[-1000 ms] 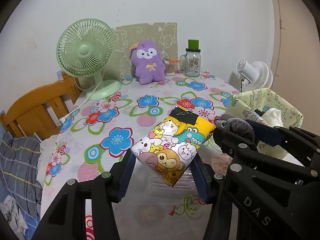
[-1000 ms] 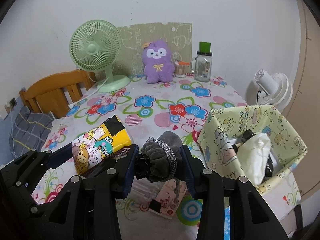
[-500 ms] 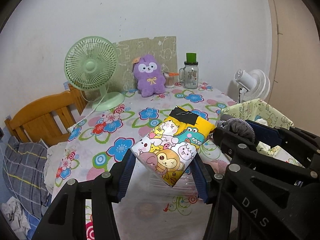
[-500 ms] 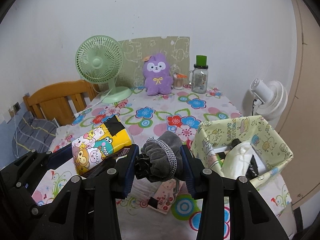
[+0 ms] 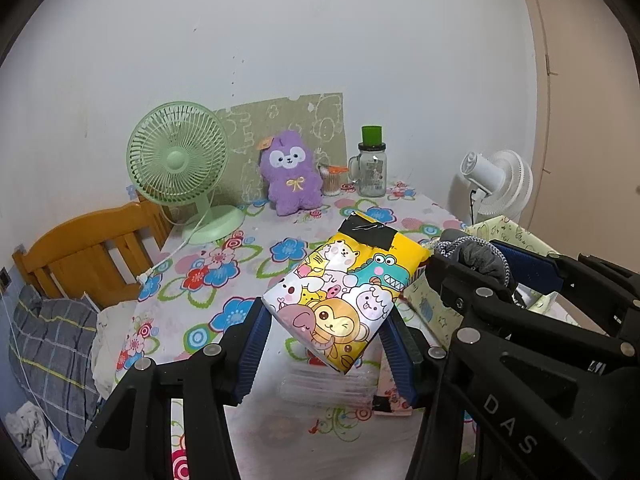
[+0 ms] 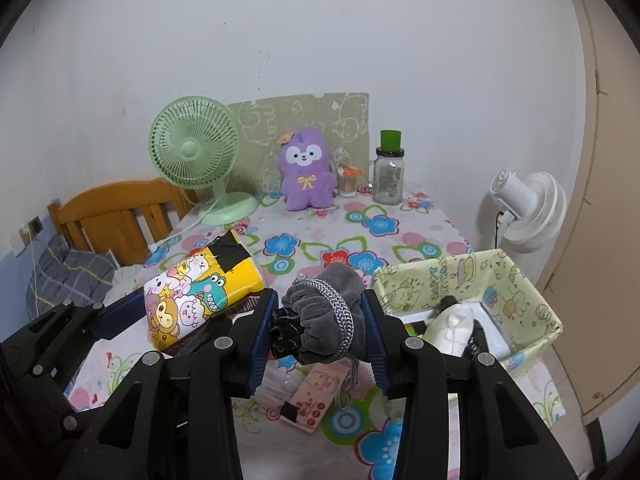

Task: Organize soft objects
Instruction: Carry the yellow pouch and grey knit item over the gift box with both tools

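My left gripper (image 5: 326, 344) is shut on a soft yellow cartoon-print pack (image 5: 344, 294) with black tape at its far end, held above the table. The same pack (image 6: 196, 292) shows at the left in the right wrist view. My right gripper (image 6: 318, 330) is shut on a bundled grey pouch (image 6: 324, 312) with a silver-grey cord, also lifted off the table; that pouch (image 5: 476, 258) appears at the right of the left wrist view. A pale green fabric basket (image 6: 516, 280) sits to the right, holding white and black items. A purple plush toy (image 6: 306, 170) stands at the table's far side.
The table carries a flowered cloth (image 6: 332, 236). A green fan (image 6: 196, 152), a glass jar with green lid (image 6: 388, 176) and a small cup stand at the back. A white fan (image 6: 528, 210) is beyond the right edge, a wooden chair (image 6: 116, 216) at the left. A pink tag (image 6: 316, 396) lies below my right gripper.
Both grippers have risen and drawn back with their loads. The table, the fan and the plush now look smaller and lower in both views, with more wall showing.
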{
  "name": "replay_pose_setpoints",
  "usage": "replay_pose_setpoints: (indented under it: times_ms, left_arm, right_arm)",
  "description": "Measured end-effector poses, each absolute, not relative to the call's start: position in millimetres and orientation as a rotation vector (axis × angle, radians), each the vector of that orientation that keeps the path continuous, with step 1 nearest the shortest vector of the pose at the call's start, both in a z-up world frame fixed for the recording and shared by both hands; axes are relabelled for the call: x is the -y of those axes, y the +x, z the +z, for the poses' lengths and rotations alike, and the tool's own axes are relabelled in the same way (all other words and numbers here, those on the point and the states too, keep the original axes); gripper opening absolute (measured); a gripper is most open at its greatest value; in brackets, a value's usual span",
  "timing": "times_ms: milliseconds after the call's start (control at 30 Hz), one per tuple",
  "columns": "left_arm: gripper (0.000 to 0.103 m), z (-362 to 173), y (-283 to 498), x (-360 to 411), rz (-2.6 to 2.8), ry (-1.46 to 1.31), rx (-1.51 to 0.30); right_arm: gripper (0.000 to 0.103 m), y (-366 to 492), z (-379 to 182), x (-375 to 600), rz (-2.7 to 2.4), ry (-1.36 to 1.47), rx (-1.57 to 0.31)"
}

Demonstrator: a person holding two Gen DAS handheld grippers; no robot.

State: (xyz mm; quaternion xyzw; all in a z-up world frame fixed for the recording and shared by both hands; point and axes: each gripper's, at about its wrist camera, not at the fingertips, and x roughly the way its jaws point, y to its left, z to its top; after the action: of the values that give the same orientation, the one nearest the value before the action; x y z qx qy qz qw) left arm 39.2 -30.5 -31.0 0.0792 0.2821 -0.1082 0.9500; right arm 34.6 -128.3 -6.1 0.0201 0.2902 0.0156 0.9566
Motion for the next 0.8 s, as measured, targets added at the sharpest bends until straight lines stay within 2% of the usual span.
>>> replay_pose_setpoints:
  times_ms: [800]
  left_arm:
    - [0.057, -20.7, 41.5, 79.2, -0.267, 0.166, -0.545]
  right_arm:
    - [0.045, 37.6, 0.5, 185.3, -0.012, 0.050, -0.572]
